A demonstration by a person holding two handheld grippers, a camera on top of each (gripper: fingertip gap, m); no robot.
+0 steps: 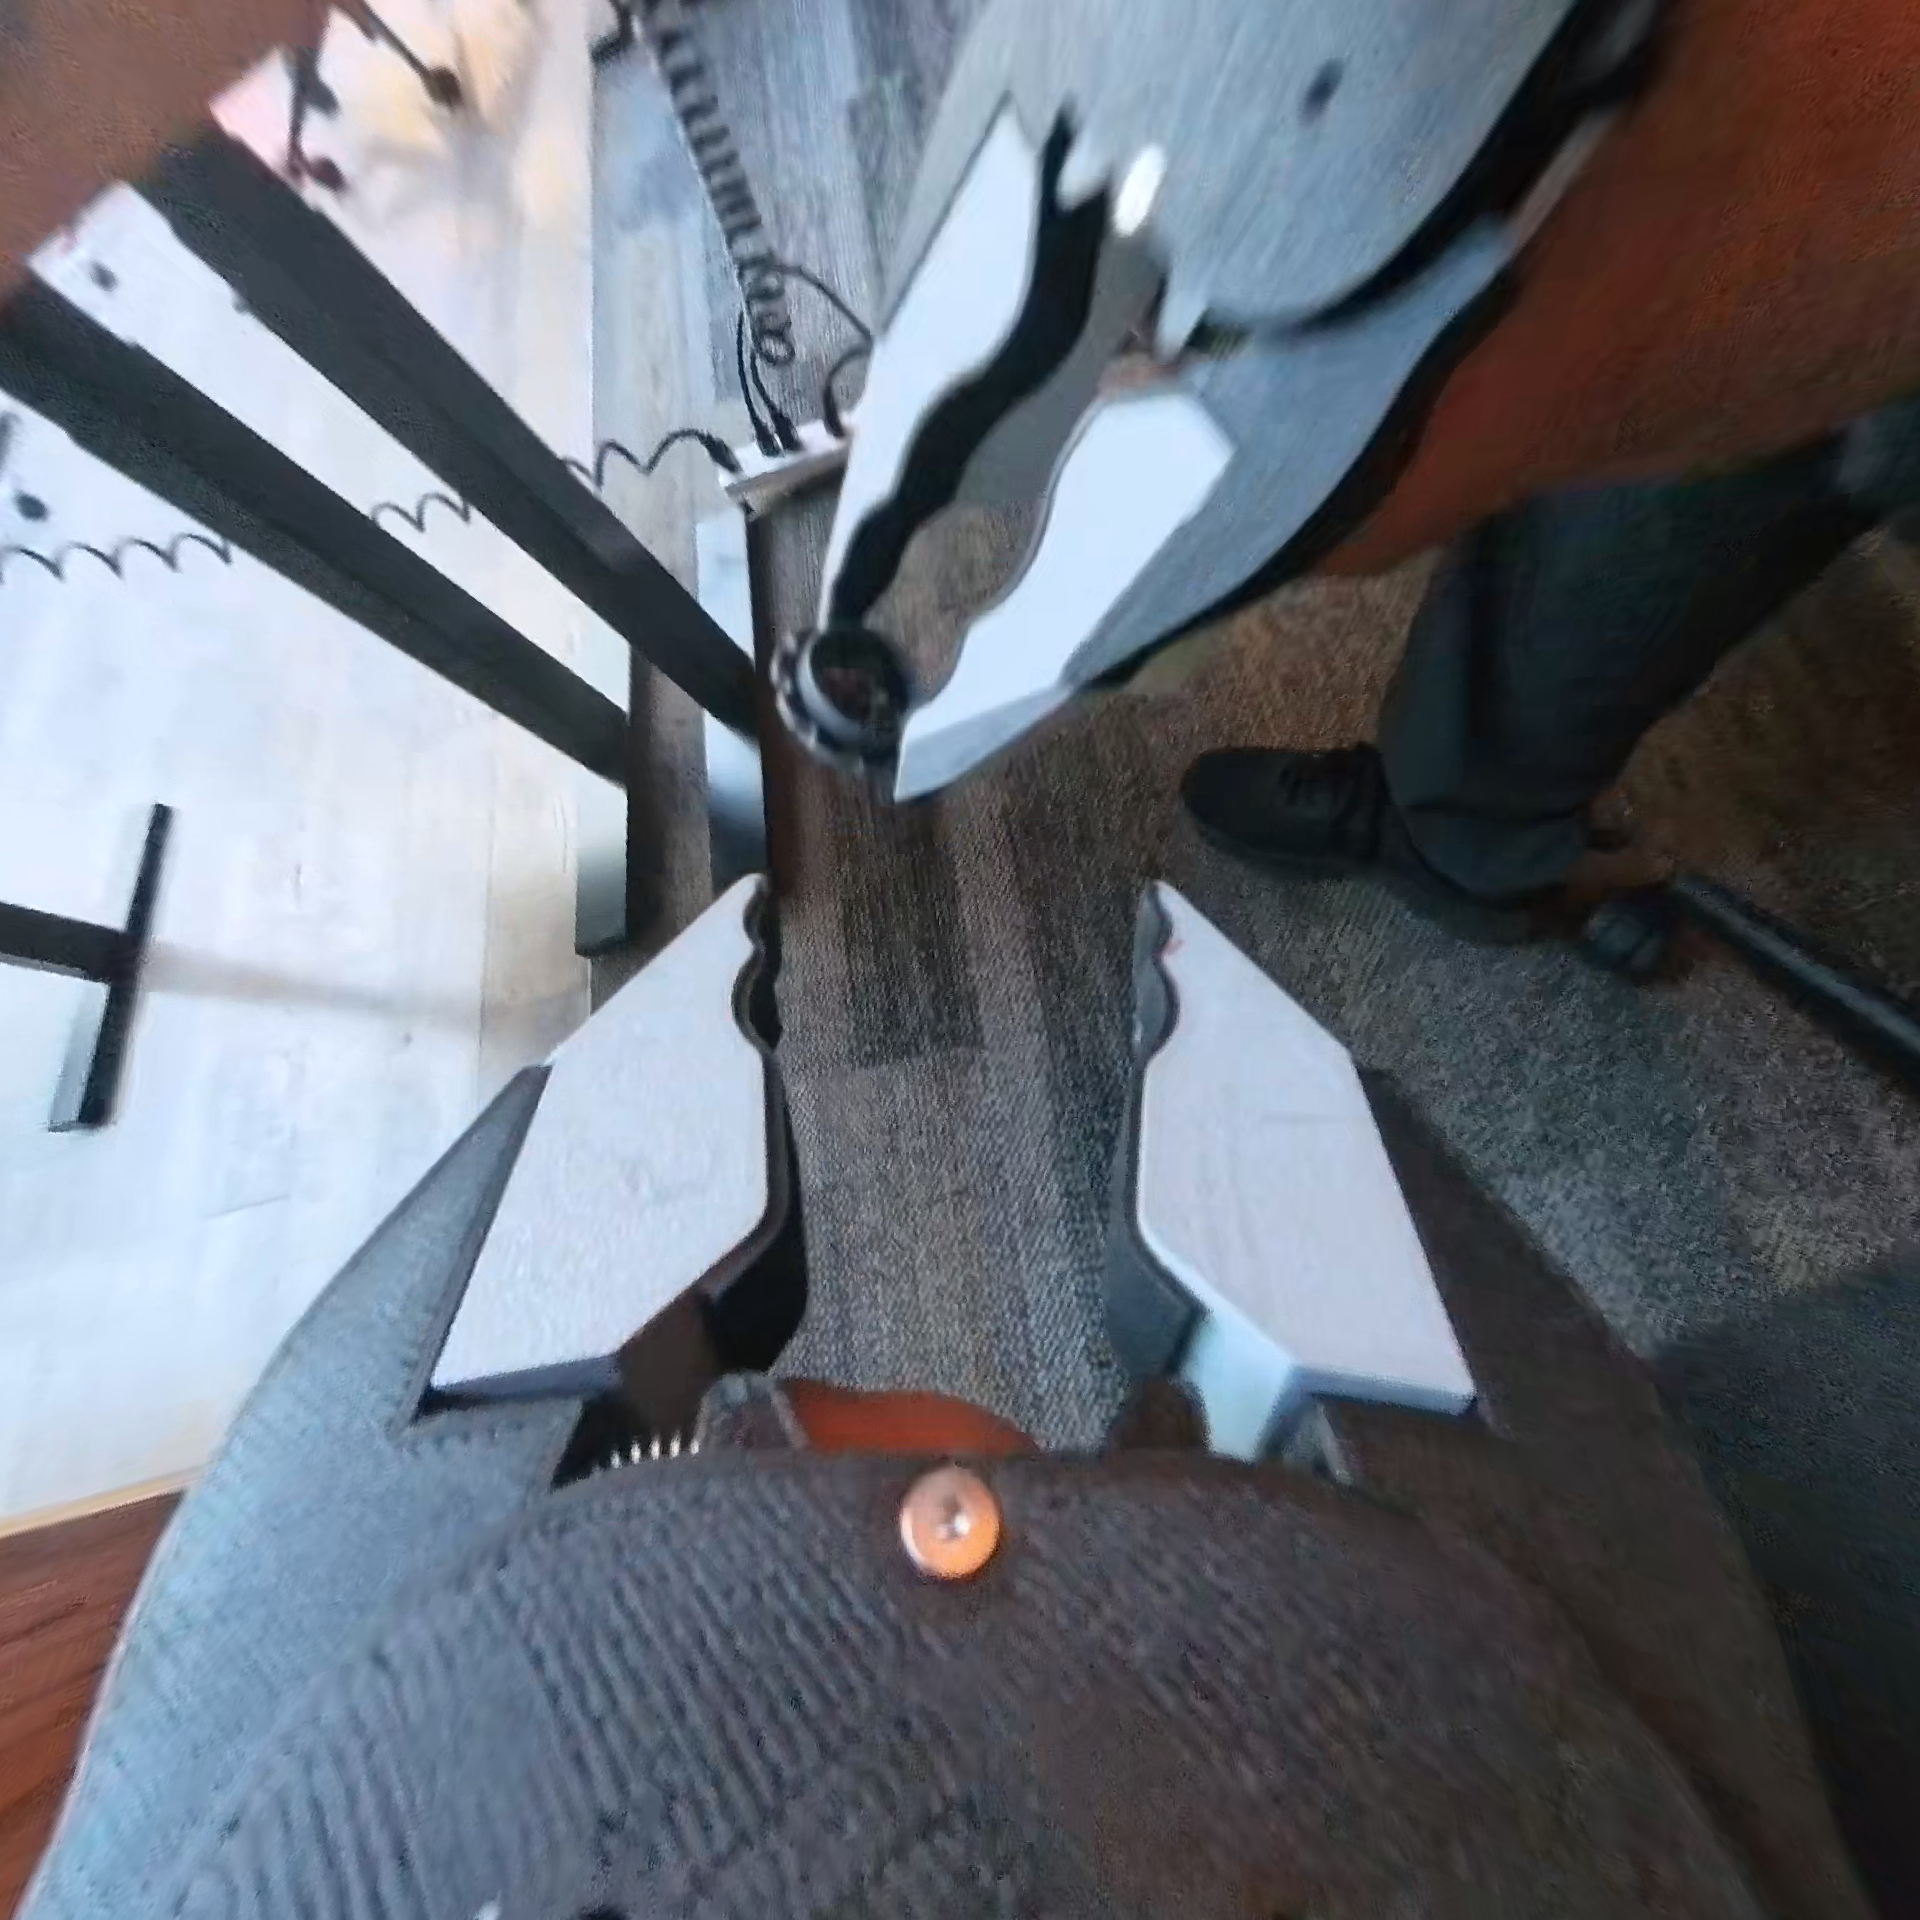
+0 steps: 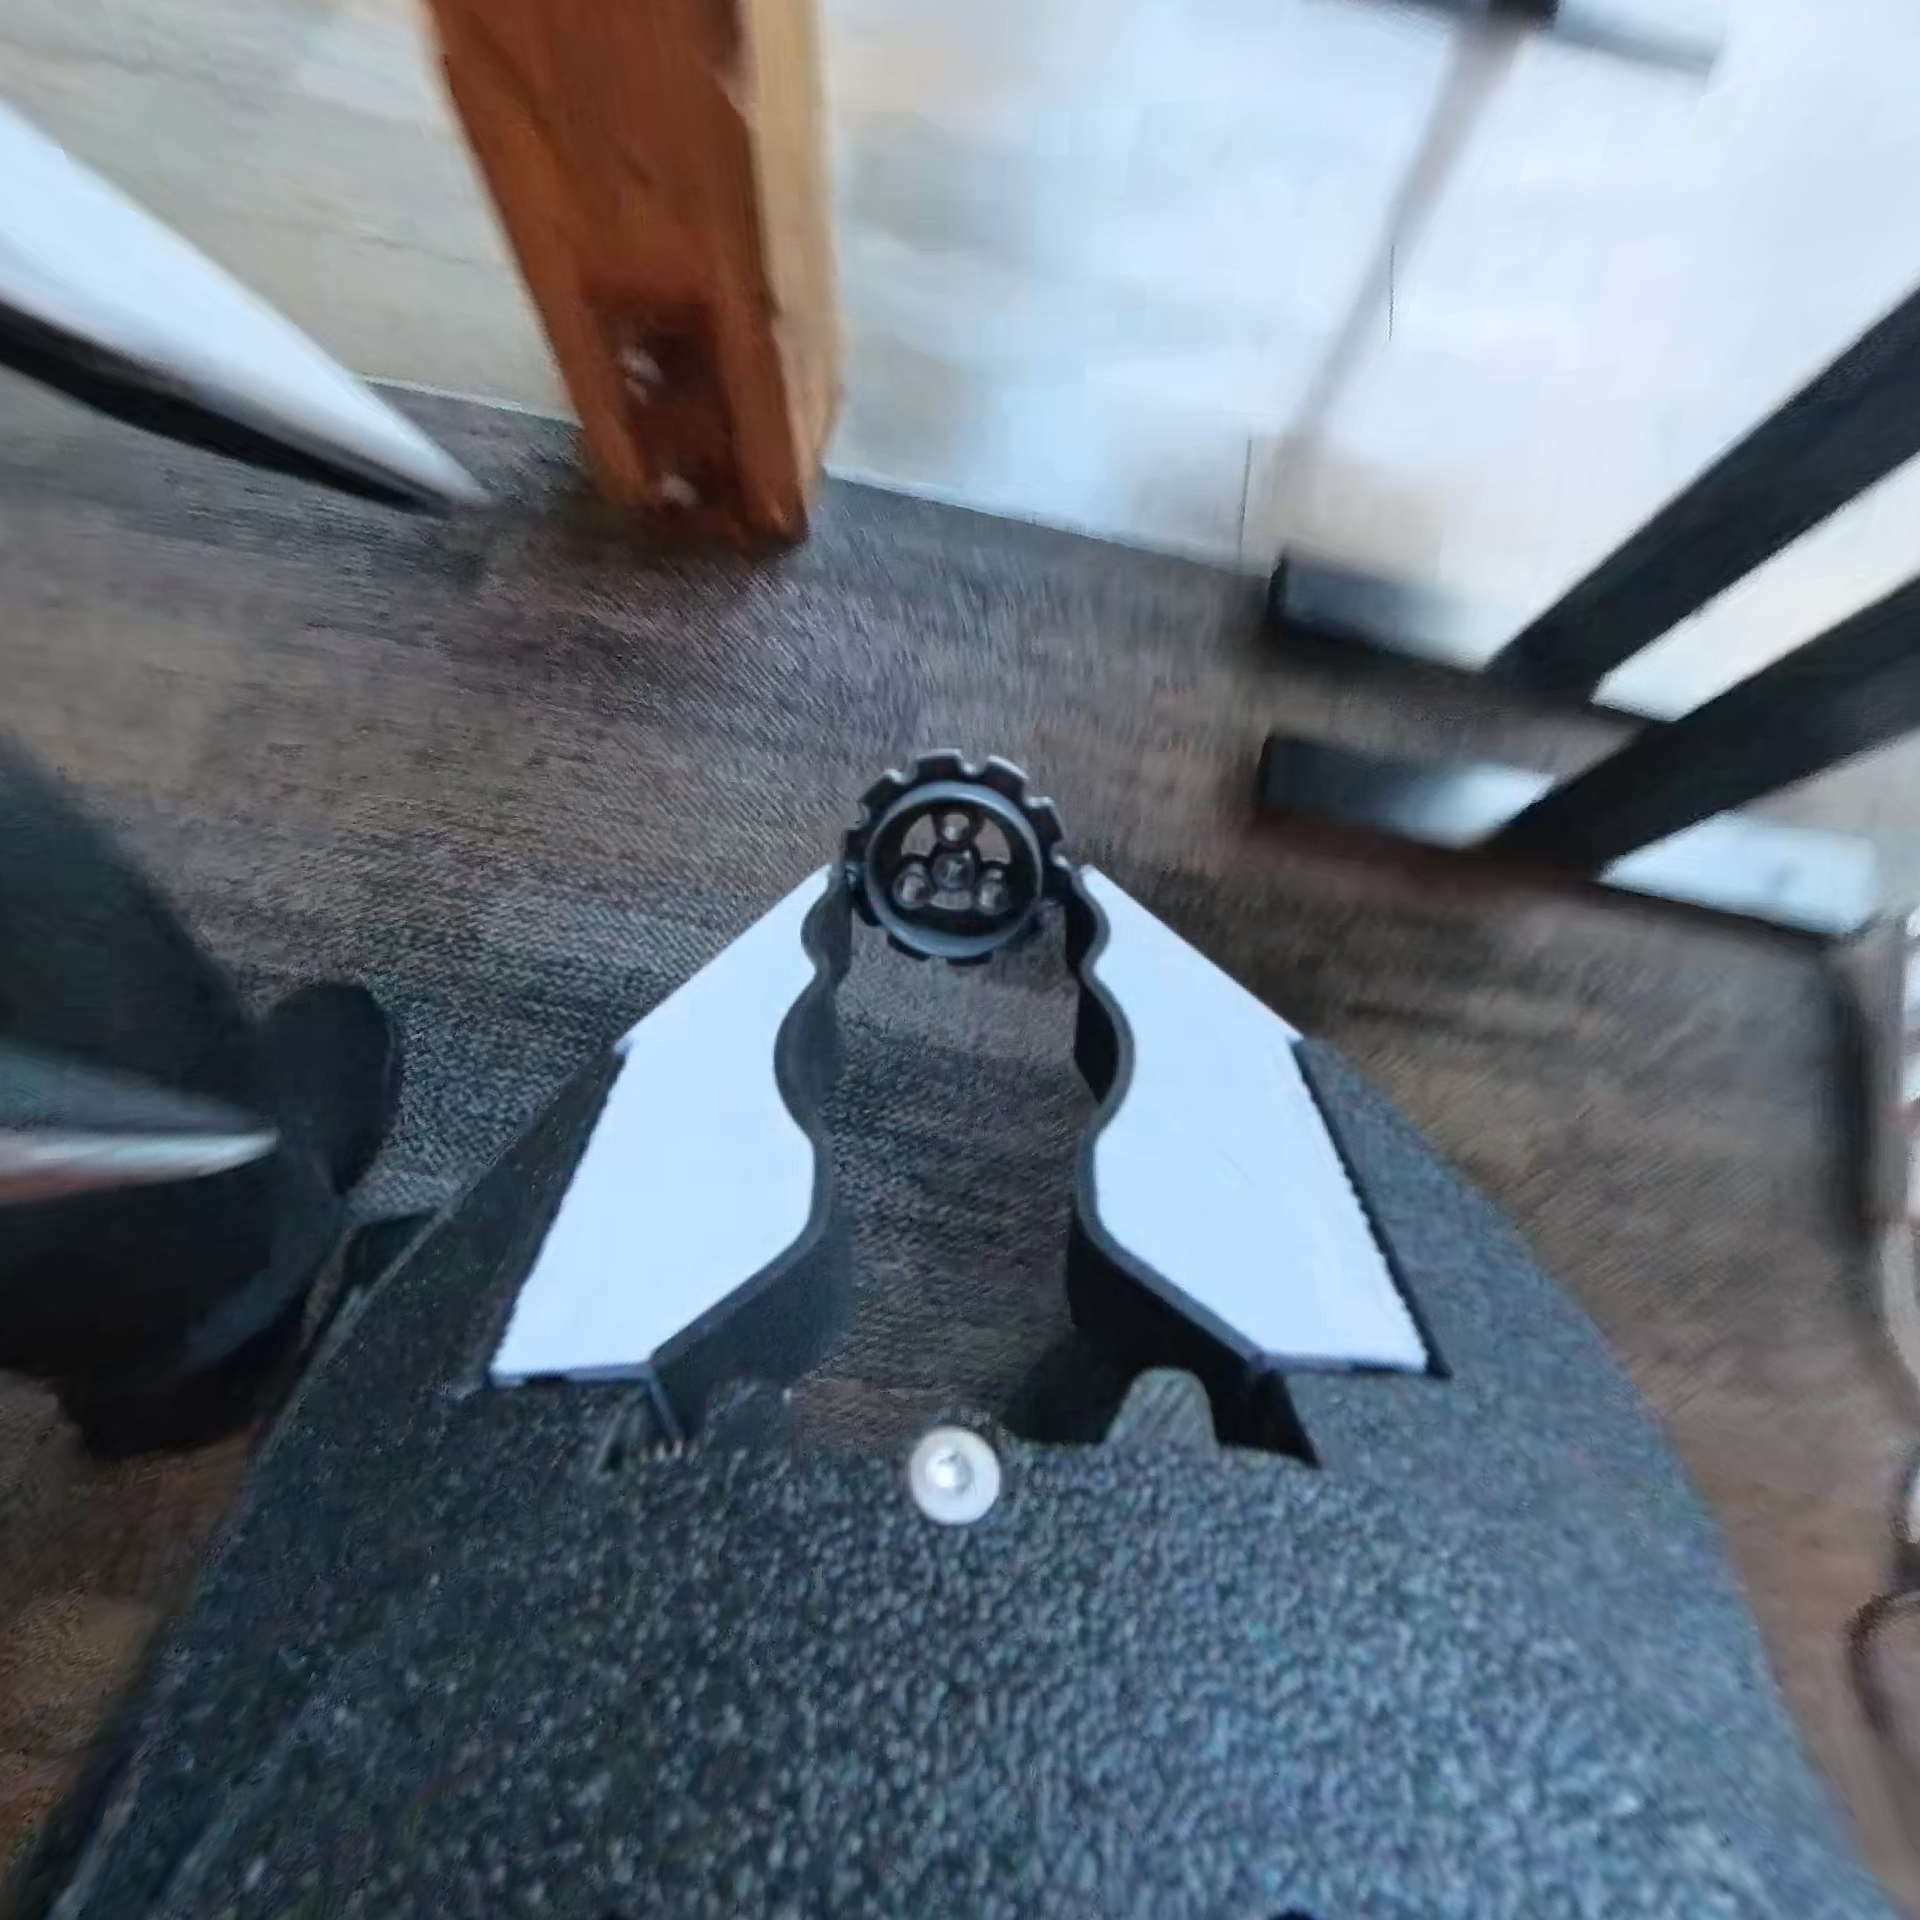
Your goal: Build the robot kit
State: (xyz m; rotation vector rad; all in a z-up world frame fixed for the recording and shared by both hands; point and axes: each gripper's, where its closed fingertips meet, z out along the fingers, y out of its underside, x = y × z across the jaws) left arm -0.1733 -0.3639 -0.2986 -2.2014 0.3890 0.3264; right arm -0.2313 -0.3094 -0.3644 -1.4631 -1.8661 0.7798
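Observation:
My right gripper (image 2: 951, 883) is shut on a small black toothed wheel (image 2: 951, 878) with three round holes in its hub, pinched at the fingertips above the carpet. The same wheel (image 1: 847, 691) shows in the left wrist view, held by the right gripper (image 1: 862, 717), which comes down from the upper right. My left gripper (image 1: 961, 914) is open and empty, its two grey fingers wide apart, a short way below the wheel. Both views are blurred by motion.
Grey-brown carpet (image 1: 935, 1091) lies below. Black metal table legs (image 1: 343, 436) and coiled cables (image 1: 727, 208) are at the left. A person's dark shoe (image 1: 1288, 805) and trouser leg stand at the right. A wooden leg (image 2: 655, 270) and black frame bars (image 2: 1704, 644) show ahead.

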